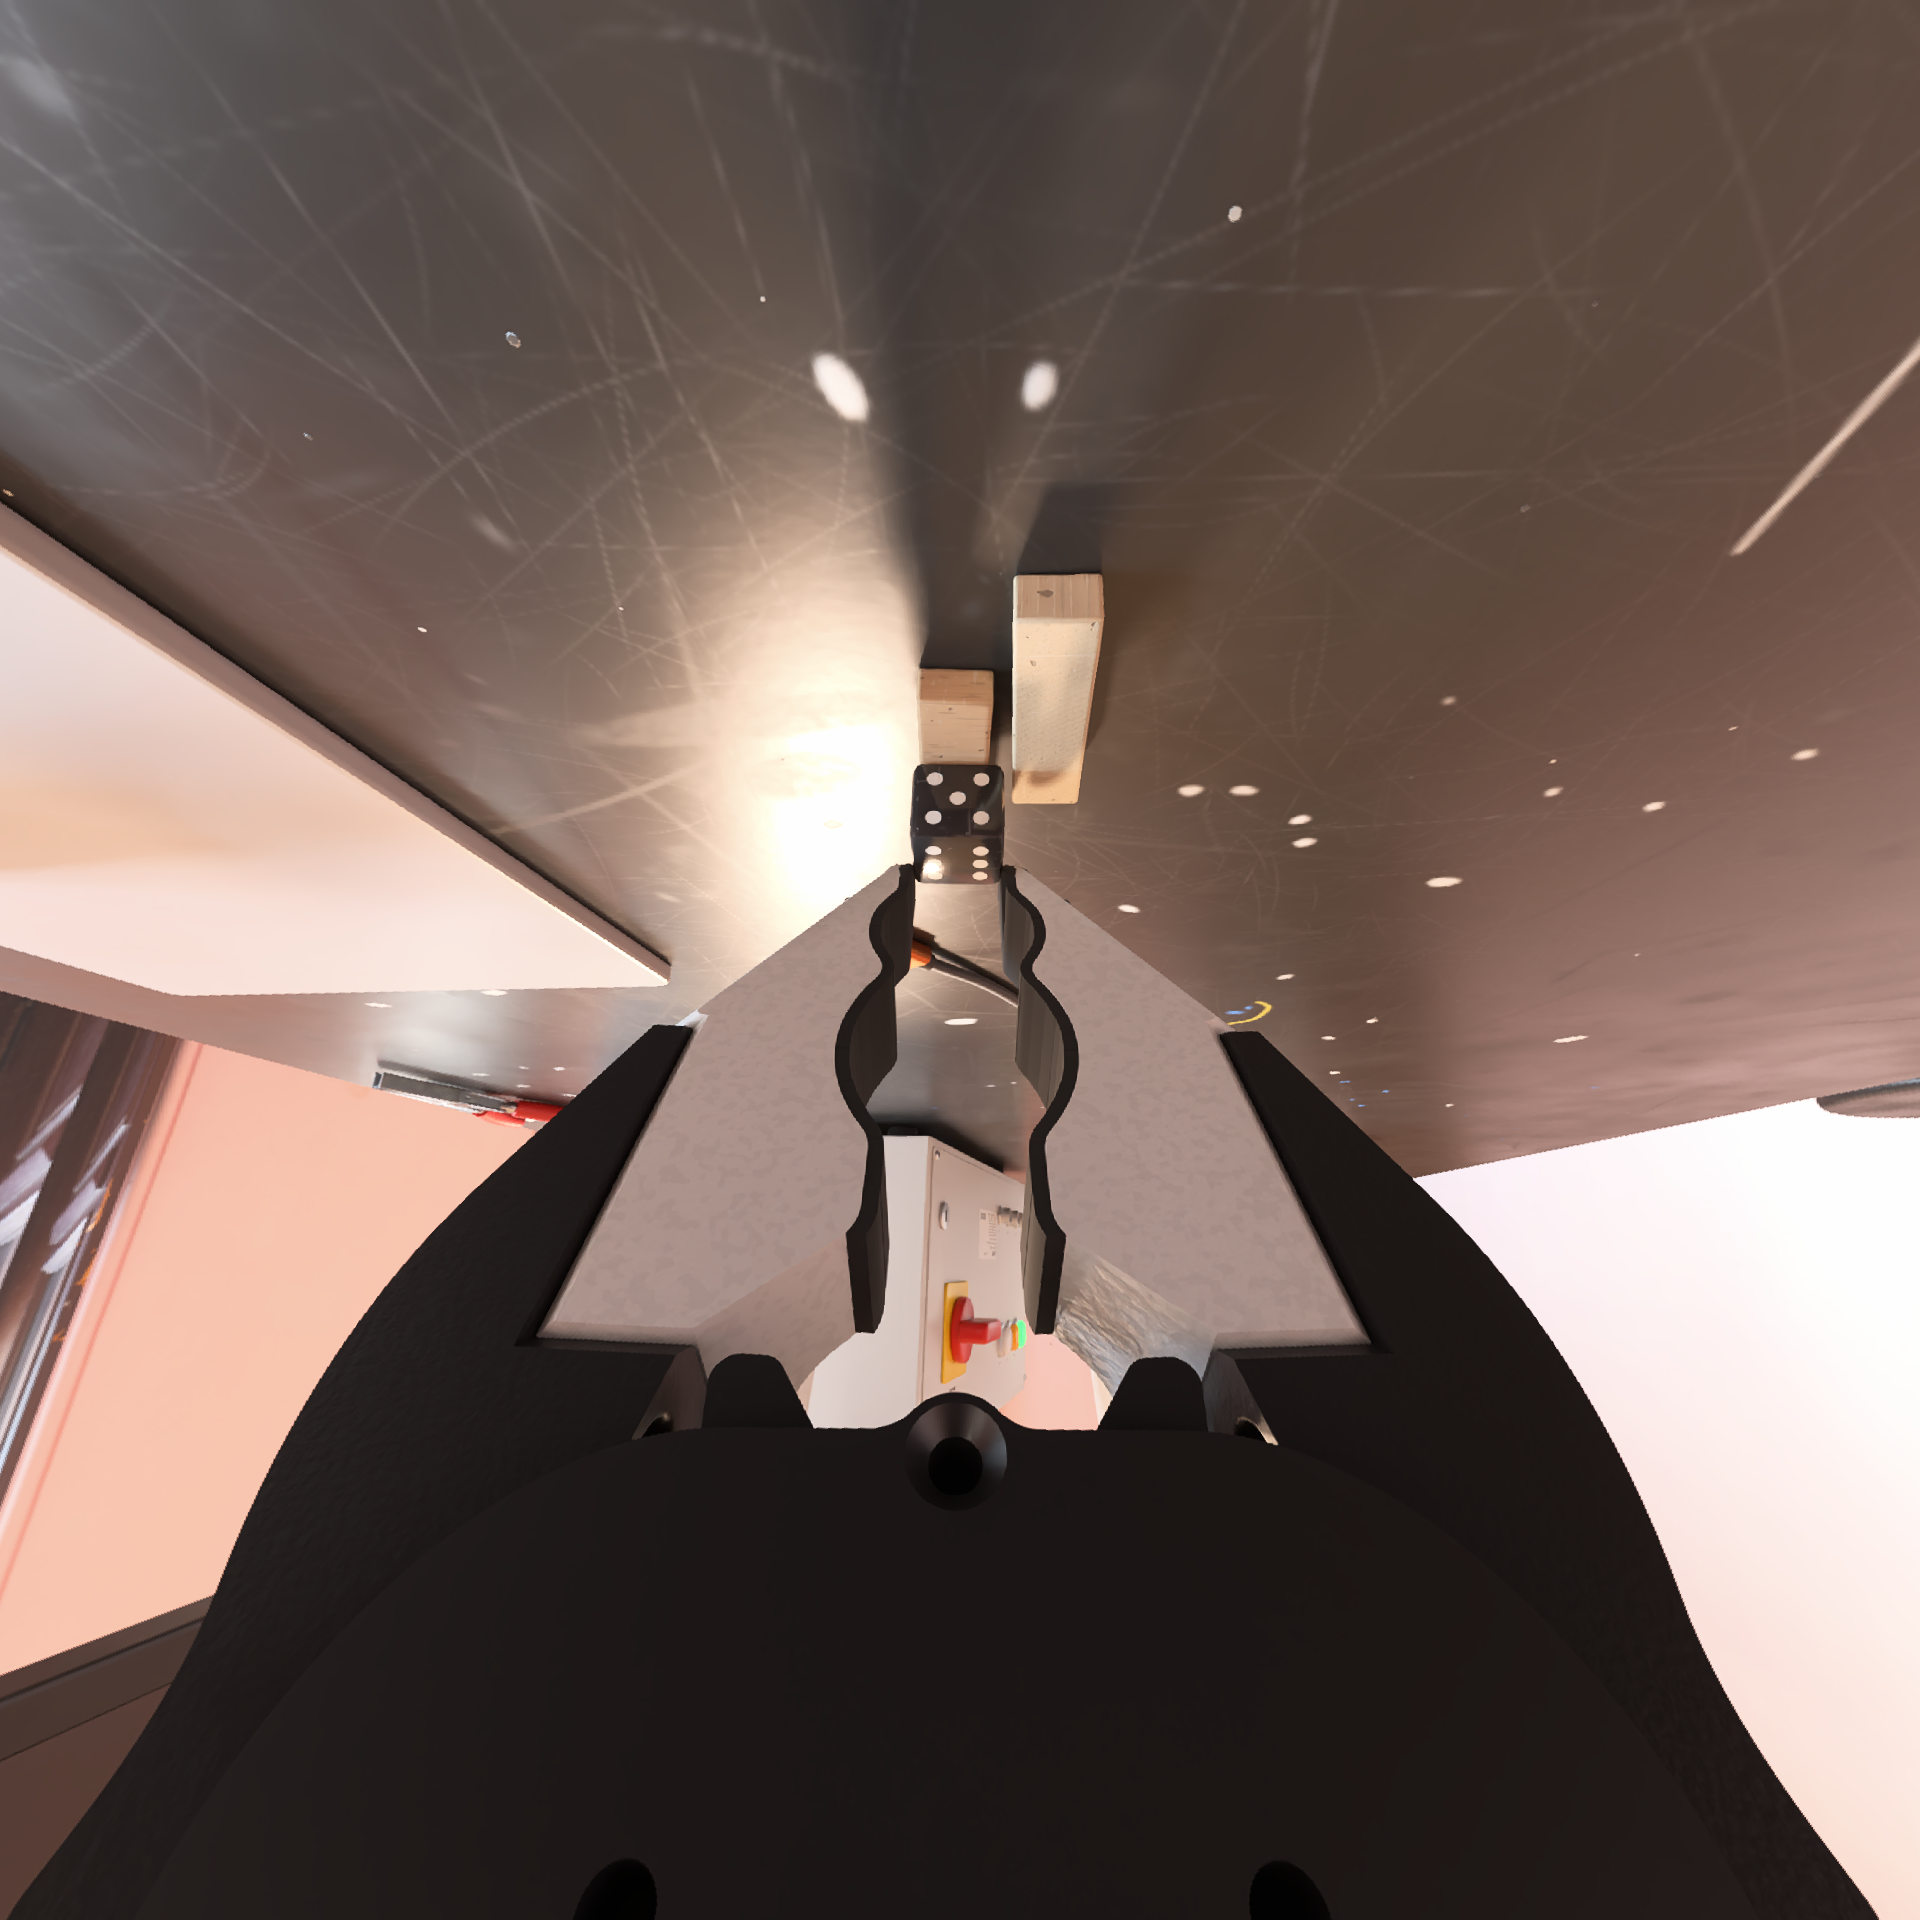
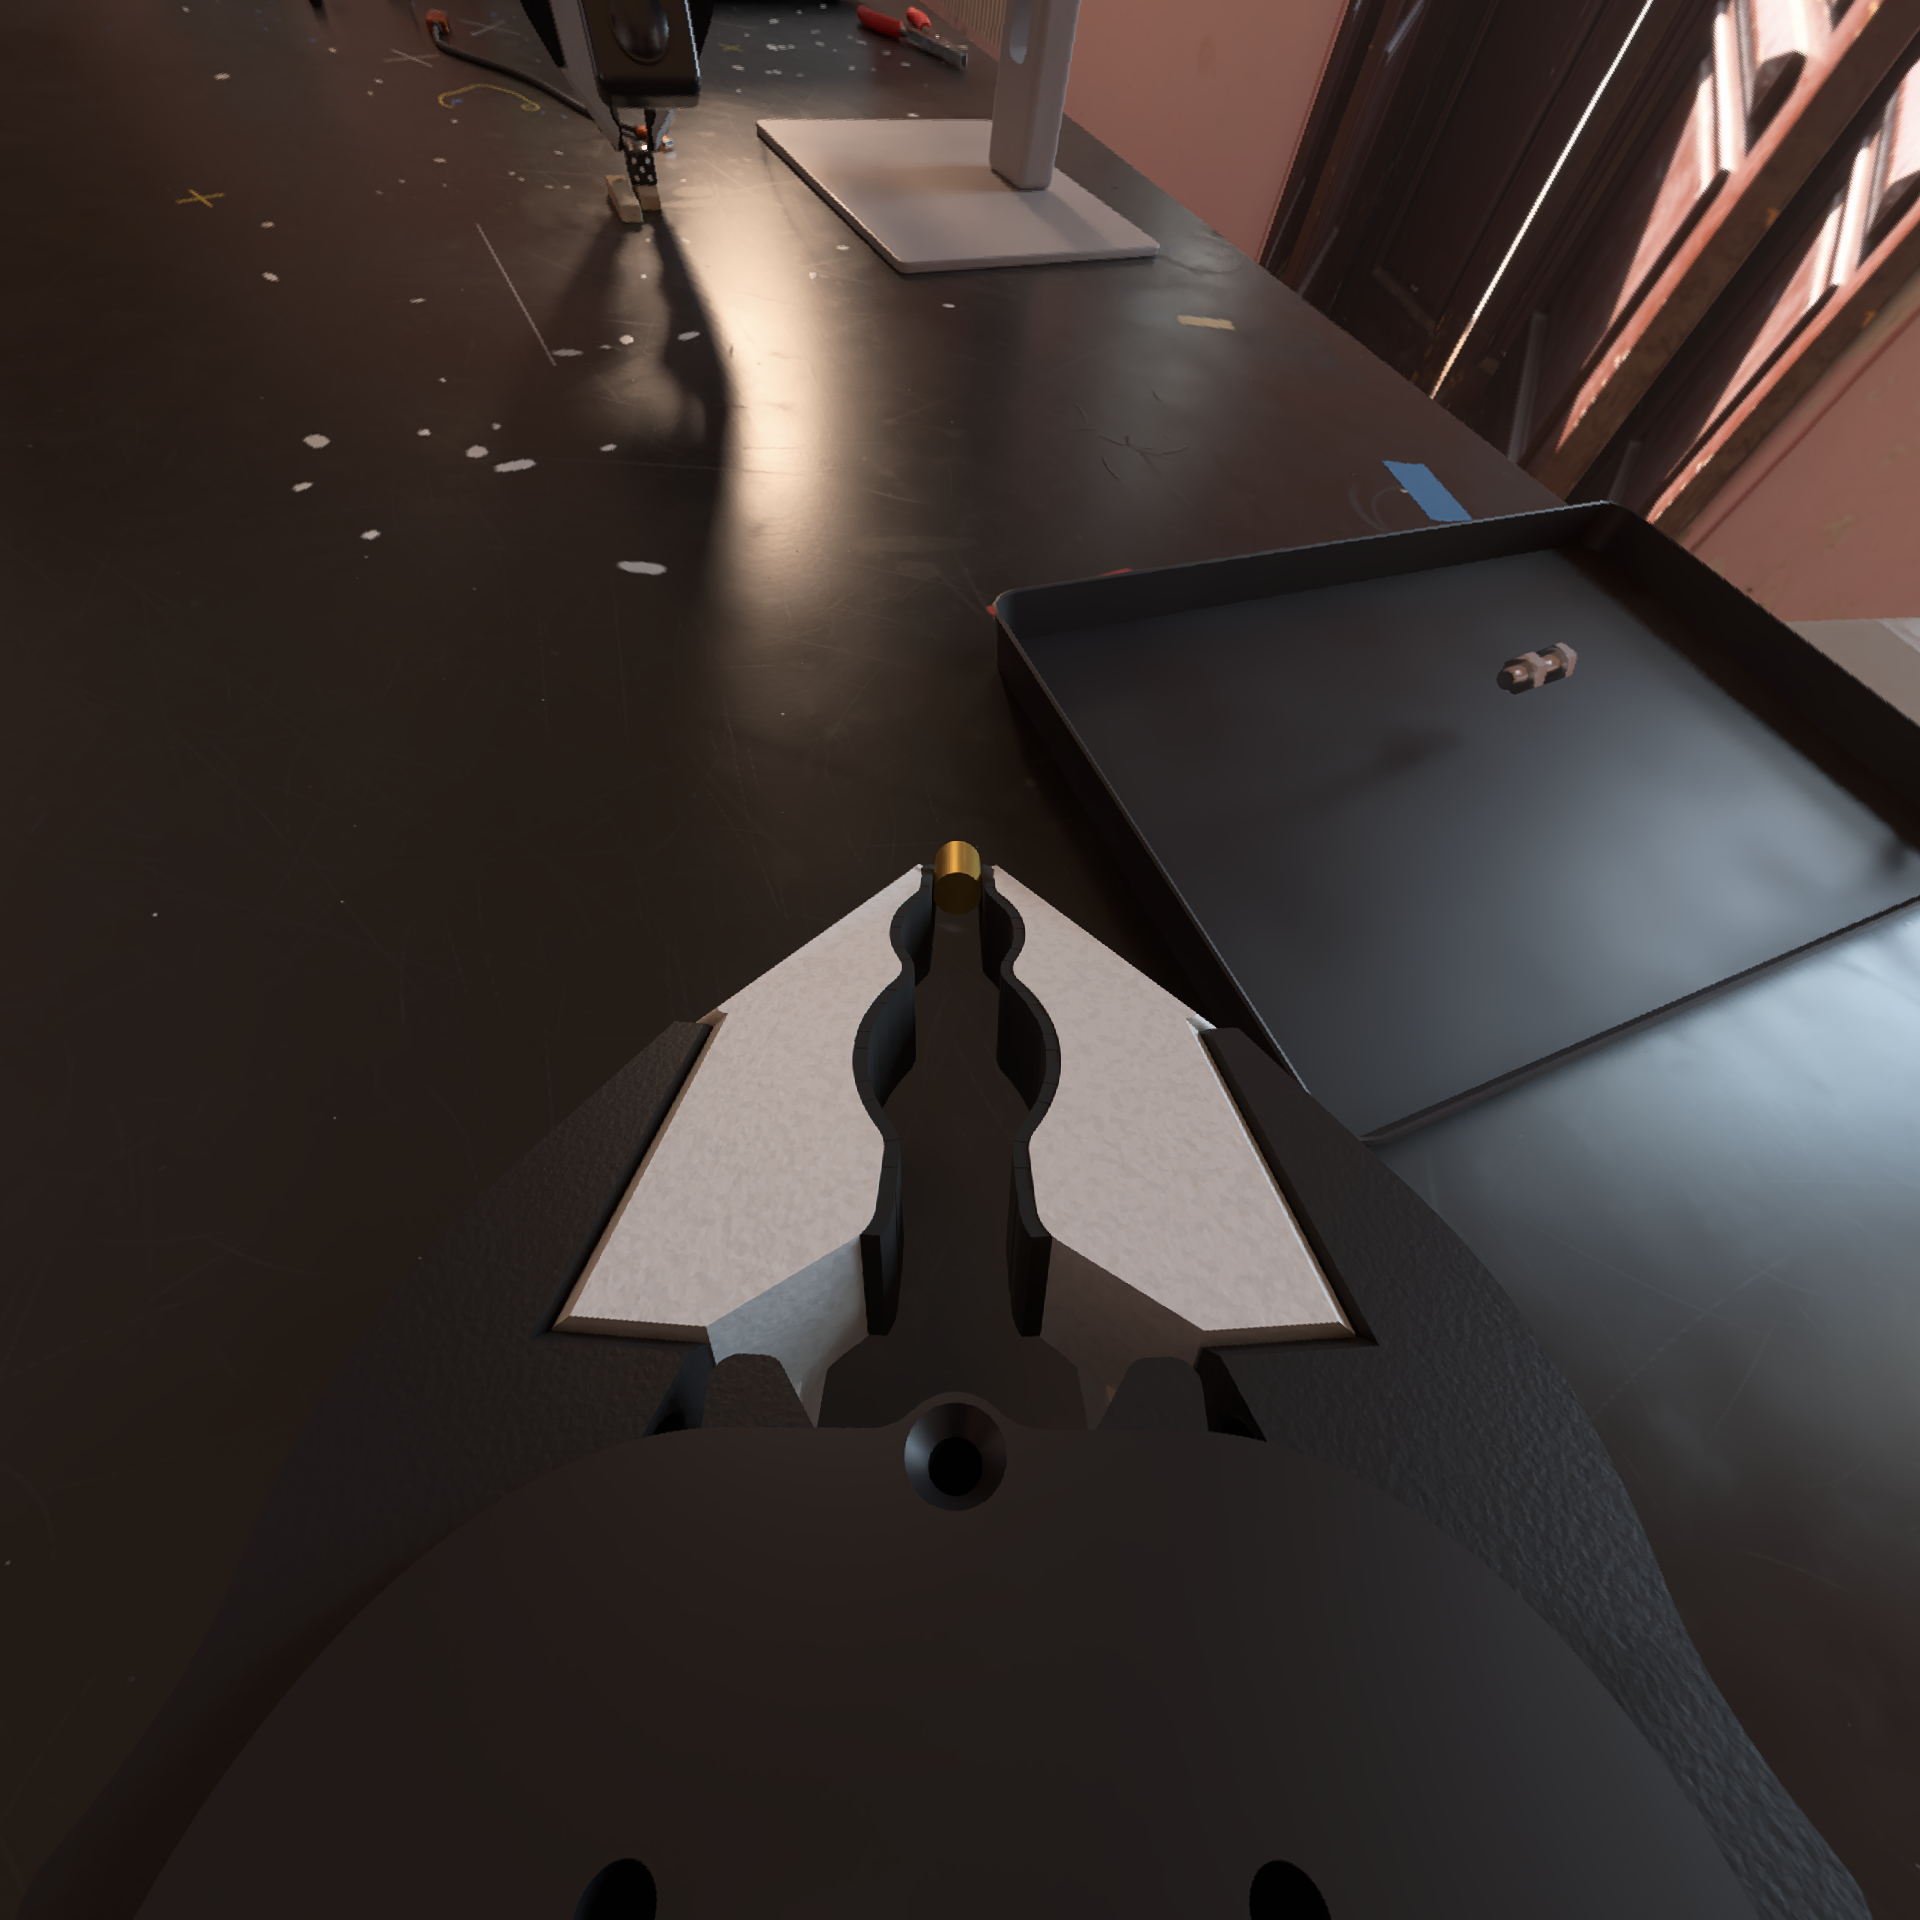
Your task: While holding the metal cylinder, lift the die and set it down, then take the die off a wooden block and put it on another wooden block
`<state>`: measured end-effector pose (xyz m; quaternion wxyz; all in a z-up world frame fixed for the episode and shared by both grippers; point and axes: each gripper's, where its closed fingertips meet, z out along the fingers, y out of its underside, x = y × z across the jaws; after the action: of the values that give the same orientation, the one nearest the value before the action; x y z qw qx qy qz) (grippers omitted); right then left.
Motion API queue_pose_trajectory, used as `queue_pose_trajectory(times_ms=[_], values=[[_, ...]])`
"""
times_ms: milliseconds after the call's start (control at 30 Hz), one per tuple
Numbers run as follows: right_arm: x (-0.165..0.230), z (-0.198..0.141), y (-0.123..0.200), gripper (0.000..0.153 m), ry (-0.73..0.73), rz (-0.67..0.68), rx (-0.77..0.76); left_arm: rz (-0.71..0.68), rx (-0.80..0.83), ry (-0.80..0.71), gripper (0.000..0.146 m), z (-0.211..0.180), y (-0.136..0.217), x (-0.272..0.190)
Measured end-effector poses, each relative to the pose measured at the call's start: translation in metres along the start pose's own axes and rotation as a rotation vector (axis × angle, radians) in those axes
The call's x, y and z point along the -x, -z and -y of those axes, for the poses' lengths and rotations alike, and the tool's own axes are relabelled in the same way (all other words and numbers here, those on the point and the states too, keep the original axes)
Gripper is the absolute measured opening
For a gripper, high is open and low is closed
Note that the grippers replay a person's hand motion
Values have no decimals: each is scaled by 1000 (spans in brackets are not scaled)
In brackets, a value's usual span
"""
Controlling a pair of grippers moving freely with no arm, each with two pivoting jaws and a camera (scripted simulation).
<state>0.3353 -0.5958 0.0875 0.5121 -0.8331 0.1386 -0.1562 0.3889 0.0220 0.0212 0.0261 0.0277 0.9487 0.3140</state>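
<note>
My left gripper (image 1: 956,878) is shut on the black die with white pips (image 1: 956,821), pinched at the fingertips. This view is turned over, with the dark table (image 1: 520,364) at the top. Two pale wooden blocks lie just beyond the die: a short one (image 1: 956,717) right behind it and a longer one (image 1: 1055,686) beside that. The right wrist view shows this gripper (image 2: 641,135) far off, holding the die (image 2: 641,164) just over the blocks (image 2: 627,203); I cannot tell if they touch. My right gripper (image 2: 956,883) is shut on the small brass metal cylinder (image 2: 956,868), above the table.
A black tray (image 2: 1299,558) lies right of my right gripper, with a bolt and nut (image 2: 1538,668) in it. A white monitor stand (image 2: 966,197) stands near the blocks. Red-handled pliers (image 2: 904,26) and blue tape (image 2: 1425,490) lie on the table. A control box with a red button (image 1: 966,1288) shows between my left fingers.
</note>
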Motion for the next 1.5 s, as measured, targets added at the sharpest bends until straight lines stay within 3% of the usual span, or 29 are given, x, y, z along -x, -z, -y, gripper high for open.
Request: queue_pose_trajectory(times_ms=[800,1167,1500], values=[[0,0,0,7,0,1,0,2,-15,13,19,0,2,3],[0,0,0,7,0,2,0,0,1,28,35,-3,2,4],[0,2,1,7,4,-1,-6,-7,19,18,15,-2,-1,2]])
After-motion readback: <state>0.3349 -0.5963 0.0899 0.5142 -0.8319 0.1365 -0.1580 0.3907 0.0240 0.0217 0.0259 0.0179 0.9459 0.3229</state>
